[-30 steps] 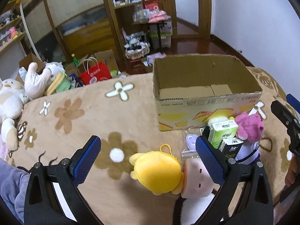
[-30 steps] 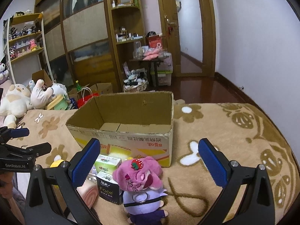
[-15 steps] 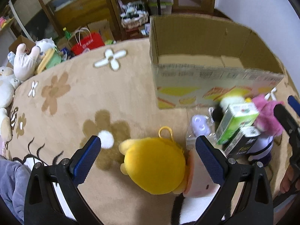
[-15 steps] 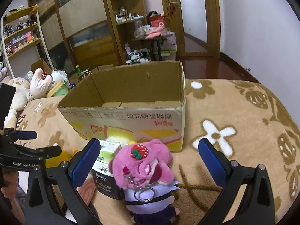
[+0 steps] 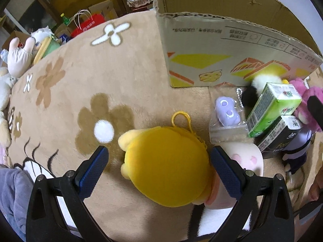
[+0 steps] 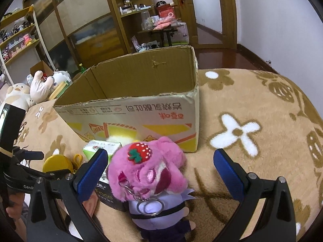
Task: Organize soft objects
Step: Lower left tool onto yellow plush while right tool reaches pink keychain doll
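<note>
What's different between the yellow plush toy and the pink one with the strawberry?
The yellow plush is smooth, round and plain; the pink plush is shaggy, with a strawberry on its head. The yellow one lies on the blanket; the pink one rests on a purple doll. Each sits between an open tool's fingers and has a hanging loop or ring.

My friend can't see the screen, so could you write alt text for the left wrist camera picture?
An open left gripper straddles a round yellow plush on a tan flowered blanket. Behind stands an open cardboard box, with a green tissue pack and a pink plush to the right.
</note>
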The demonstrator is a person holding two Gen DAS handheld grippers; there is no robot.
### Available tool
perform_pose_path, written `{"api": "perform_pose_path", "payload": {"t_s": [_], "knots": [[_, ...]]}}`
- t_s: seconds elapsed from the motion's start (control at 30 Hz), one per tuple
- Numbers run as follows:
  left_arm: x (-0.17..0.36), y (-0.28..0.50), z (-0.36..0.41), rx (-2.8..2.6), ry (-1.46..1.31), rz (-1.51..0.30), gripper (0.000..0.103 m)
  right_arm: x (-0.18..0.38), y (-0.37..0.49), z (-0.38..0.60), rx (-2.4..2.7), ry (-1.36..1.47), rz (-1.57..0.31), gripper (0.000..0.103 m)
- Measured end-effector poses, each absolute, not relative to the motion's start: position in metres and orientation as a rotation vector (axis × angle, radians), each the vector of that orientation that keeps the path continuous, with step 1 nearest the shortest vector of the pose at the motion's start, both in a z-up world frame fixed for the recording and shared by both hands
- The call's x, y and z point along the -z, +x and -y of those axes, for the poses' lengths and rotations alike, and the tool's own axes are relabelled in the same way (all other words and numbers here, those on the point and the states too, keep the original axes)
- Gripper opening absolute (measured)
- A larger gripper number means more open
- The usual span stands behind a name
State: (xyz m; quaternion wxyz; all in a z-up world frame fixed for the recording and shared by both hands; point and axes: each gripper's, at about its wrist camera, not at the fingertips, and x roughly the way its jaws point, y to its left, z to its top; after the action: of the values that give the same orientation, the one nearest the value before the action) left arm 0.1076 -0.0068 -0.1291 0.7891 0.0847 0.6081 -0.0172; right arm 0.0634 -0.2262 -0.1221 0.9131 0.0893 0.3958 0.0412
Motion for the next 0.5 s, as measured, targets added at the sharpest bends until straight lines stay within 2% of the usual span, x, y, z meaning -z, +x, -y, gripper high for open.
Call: {"api": "perform_pose_path", "payload": {"t_s": [0.5], "knots": [[0.14,0.11,-0.009,0.05,0.042,-1.37,0.099,0.13,0.061,0.229,-0.085,0.196,-0.838,0.103]]}}
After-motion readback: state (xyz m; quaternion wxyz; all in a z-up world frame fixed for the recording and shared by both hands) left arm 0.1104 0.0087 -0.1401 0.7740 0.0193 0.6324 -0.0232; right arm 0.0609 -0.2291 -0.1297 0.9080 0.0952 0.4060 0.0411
